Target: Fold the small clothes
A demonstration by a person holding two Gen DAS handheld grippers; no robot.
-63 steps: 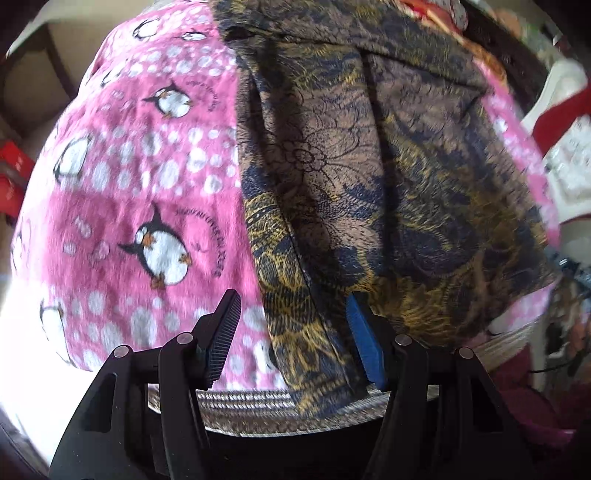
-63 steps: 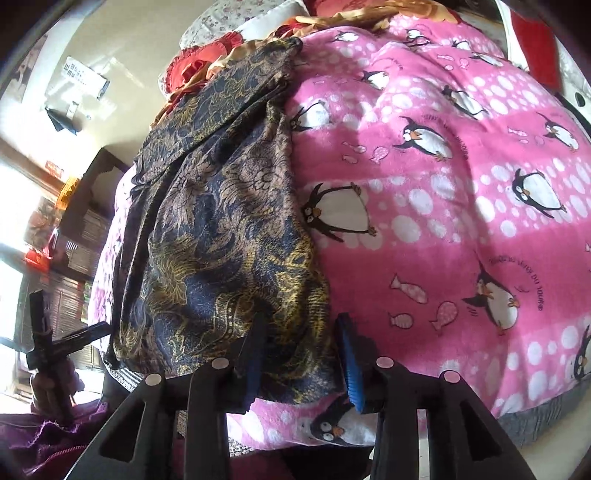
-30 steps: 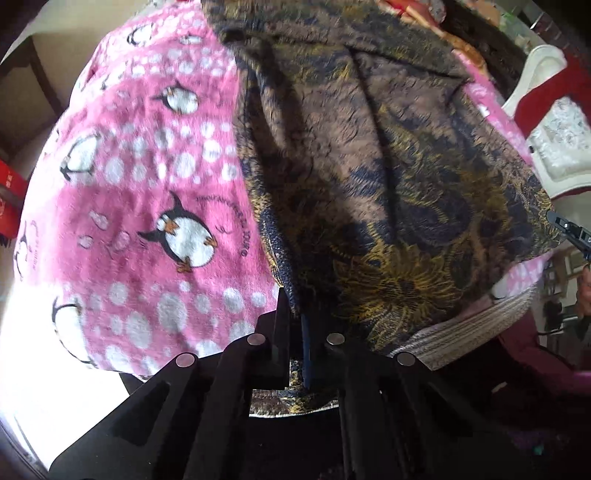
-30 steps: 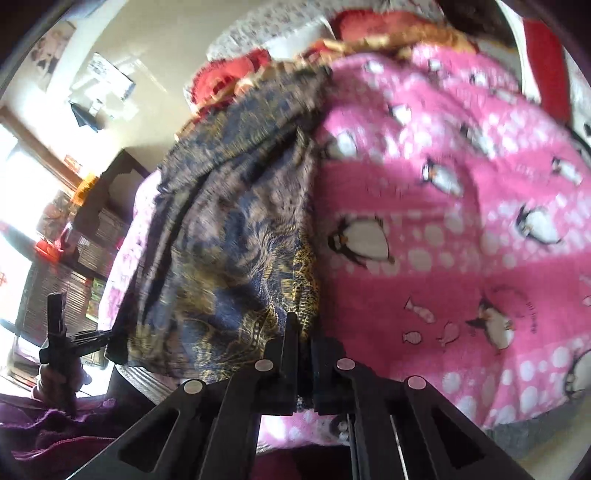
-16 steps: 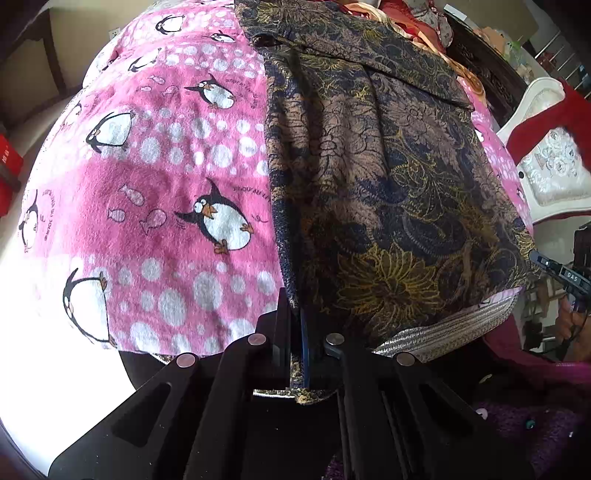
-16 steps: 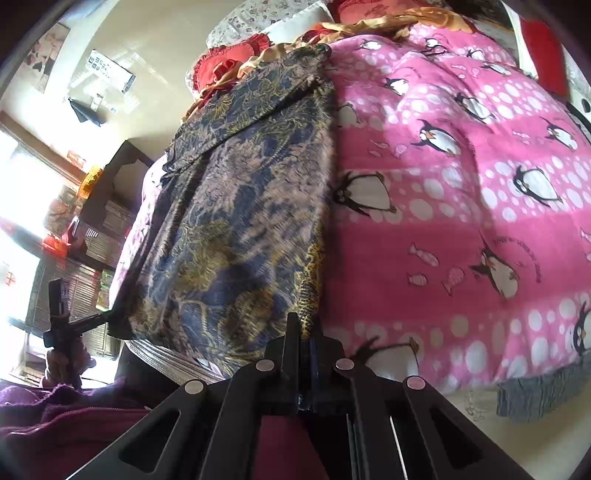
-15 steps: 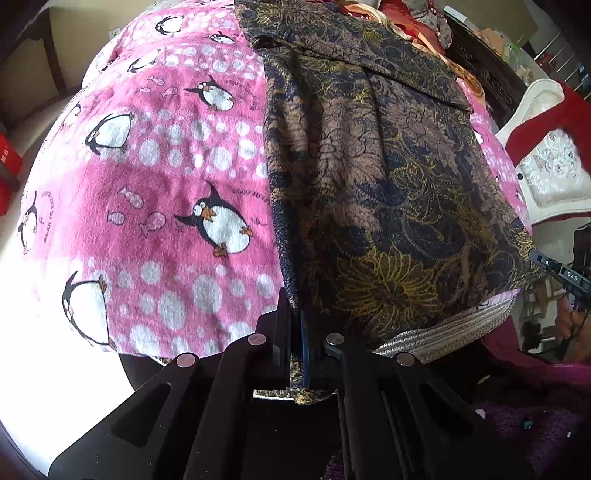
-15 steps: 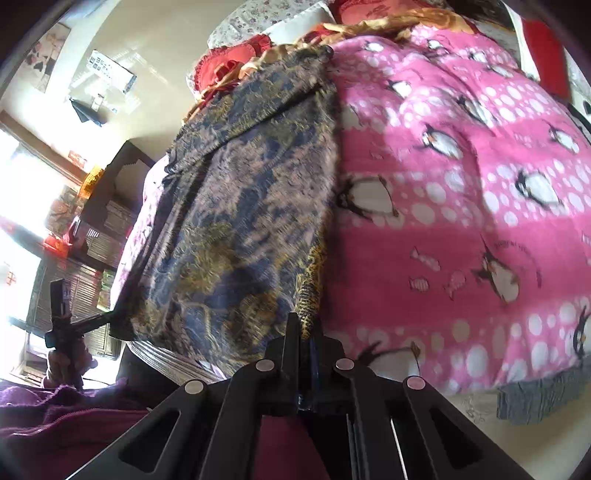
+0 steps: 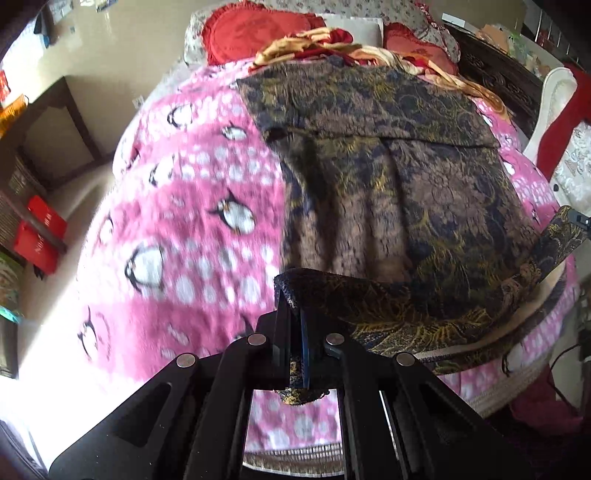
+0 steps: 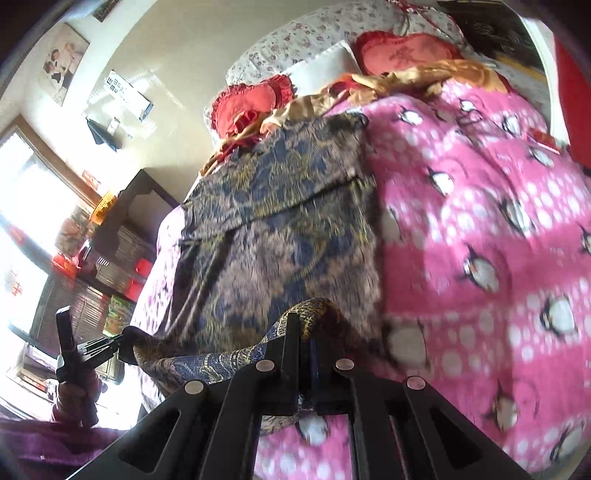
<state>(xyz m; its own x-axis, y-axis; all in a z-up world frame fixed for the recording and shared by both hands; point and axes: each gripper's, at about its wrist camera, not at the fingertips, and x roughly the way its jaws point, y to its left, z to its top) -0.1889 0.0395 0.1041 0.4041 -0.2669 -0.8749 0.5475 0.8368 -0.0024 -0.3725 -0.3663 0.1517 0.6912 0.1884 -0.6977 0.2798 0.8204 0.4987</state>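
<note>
Our left gripper (image 9: 297, 325) is clenched on the near hem of the dark floral garment (image 9: 399, 206), its black jaws pressed together with the cloth's corner pinched between them and a scrap of fabric showing below. Our right gripper (image 10: 304, 345) is clenched on the same hem at its other corner, jaws closed with the patterned edge bunched over the top of them. Between the two grips the hem is raised off the pink penguin blanket (image 9: 192, 221) and sags in a shallow curve, curling back over the rest of the garment.

The garment itself, navy and brown with gold flowers, lies lengthwise down the blanket, its far end flat and marked by a straight cross seam or fold. In the left wrist view the blanket shows mostly to the left of the garment; in the right wrist view it spreads wide to the garment's right. Much of both pictures is blurred.

Beyond the garment's far end a crumpled gold and red cloth (image 9: 325, 42) lies on the blanket, and past that sit red frilled cushions (image 9: 251, 33) against a small-flowered pillow (image 10: 295, 40).

In the right wrist view, left of the garment, we see the other tool's handle gripped by a hand (image 10: 75, 397) above a purple sleeve (image 10: 33, 439). Farther left of the garment stands a dark wooden cabinet (image 10: 122, 236) beside a bright window (image 10: 26, 206), with posters (image 10: 61, 62) on the wall above.
</note>
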